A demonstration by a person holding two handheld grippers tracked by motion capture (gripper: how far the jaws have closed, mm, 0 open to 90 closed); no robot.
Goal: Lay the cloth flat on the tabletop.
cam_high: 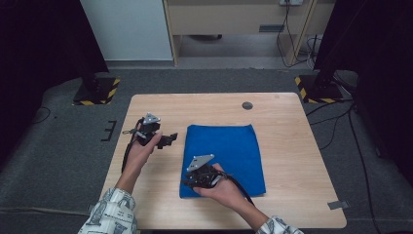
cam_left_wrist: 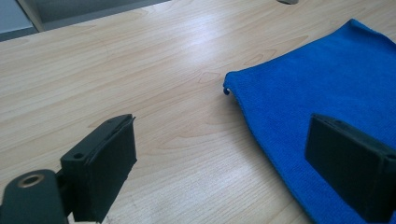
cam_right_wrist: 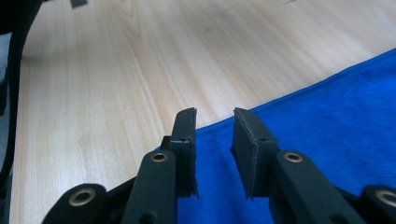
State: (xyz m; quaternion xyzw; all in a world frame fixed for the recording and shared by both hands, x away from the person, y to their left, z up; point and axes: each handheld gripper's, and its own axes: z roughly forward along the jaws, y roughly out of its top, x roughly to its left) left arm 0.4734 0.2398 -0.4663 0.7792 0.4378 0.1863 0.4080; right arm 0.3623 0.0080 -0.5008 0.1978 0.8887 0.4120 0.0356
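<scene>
A blue cloth [cam_high: 229,151] lies flat on the wooden table [cam_high: 292,126], folded into a rectangle. My right gripper [cam_high: 190,181] sits low at the cloth's near left corner, held by a hand. In the right gripper view its jaws [cam_right_wrist: 214,112] stand a narrow gap apart over the cloth's edge [cam_right_wrist: 327,121], and nothing is pinched between the pads. My left gripper [cam_high: 168,140] hovers over bare wood just left of the cloth. In the left gripper view it [cam_left_wrist: 222,126] is wide open, with the cloth's far left corner [cam_left_wrist: 336,79] ahead and to the right.
A small round grey cap [cam_high: 247,105] is set into the table near its far edge. Two dark stands with yellow-black striped bases [cam_high: 97,90] [cam_high: 316,87] rise from the grey floor beyond the far corners. Cables trail on the floor at the right.
</scene>
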